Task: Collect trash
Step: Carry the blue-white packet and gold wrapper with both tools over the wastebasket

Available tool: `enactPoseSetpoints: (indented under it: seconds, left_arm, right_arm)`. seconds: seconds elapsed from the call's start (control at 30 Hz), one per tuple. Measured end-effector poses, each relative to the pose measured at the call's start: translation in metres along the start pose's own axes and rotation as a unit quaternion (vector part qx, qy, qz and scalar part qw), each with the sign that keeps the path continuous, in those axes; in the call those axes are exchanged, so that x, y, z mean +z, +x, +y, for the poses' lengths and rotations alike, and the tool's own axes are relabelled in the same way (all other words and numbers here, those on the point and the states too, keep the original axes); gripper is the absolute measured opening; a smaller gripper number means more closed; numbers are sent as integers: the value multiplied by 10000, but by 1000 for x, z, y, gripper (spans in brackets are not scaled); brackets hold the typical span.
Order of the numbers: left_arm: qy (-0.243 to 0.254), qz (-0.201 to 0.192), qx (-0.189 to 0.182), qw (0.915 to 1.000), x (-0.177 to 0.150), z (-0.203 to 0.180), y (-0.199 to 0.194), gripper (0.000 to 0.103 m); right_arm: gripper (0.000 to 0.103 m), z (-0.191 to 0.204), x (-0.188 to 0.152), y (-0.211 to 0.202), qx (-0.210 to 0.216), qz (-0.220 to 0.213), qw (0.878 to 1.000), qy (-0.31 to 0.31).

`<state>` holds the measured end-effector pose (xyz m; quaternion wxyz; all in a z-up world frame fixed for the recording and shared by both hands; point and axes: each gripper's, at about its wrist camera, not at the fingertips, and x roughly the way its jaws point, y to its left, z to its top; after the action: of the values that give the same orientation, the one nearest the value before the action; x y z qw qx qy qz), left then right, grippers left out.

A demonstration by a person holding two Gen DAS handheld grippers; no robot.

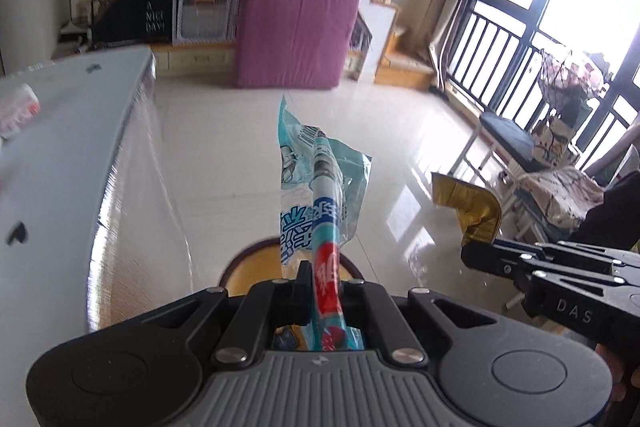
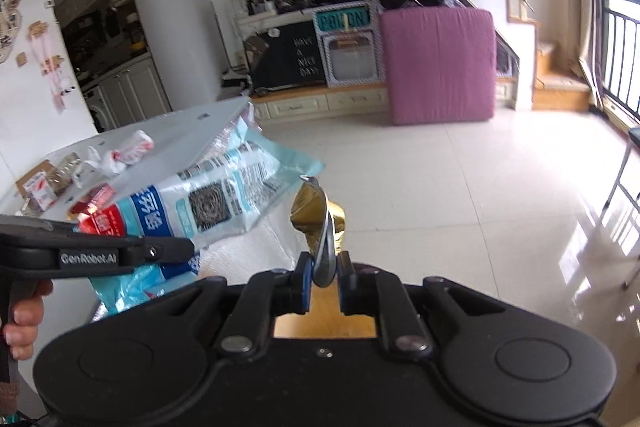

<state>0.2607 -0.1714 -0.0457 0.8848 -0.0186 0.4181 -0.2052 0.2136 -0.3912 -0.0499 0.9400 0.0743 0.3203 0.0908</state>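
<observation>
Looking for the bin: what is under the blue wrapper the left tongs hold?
Beneath the blue wrapper held by the left tongs is a round dark-rimmed opening with a yellowish inside, likely a bin. The tongs cover most of it, so its contents are hidden.

Both your grippers are clamped and held up in the air, side by side.

Your left gripper (image 1: 322,285) has its jaws pinched tight on a blue-and-red plastic wrapper (image 1: 320,183), which stands up from between them. Your right gripper (image 2: 324,277) is closed on a crumpled gold foil wrapper (image 2: 318,215). Your left hand (image 2: 22,323) wraps the handle, fingers curled. The two grippers sit near each other, not touching.
</observation>
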Motion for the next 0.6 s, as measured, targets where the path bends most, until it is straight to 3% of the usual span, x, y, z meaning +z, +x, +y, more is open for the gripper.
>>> enactPoseSetpoints:
  seconds: [0.17,0.37,0.6]
  left_arm:
    - [-359,833,-71,9959,-18,11,52,5]
    - [-744,1840,-1,9801,-41,34,111,5]
    - [-360,2372,181,9706,-23,45,181,6]
  right_arm:
    - [13,-21,-9,21,-94,225,9996,144]
    - [13,-36,-28,53,-117,559,9979,298]
    - [13,-49,-45,88,-140,915,9947,455]
